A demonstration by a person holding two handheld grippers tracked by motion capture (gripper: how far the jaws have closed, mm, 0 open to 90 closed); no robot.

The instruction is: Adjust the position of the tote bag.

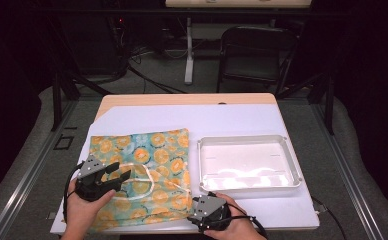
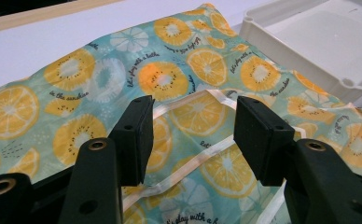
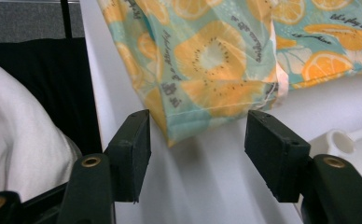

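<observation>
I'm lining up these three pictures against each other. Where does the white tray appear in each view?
High view: the white tray lies right of centre, beside the fruit-print cloth.
Left gripper view: the tray takes the upper right corner, past the cloth's far edge.
Right gripper view: a rounded tray corner peeks in at the lower right, behind a jaw.
Shared landmark: the cloth, next to the tray in every view.

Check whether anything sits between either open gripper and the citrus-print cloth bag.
Nothing visible does. The left gripper hovers open right over the bag, above its white strap. The right gripper is open at the bag's near corner, with bare table between. The white tray lies off to the side.
</observation>
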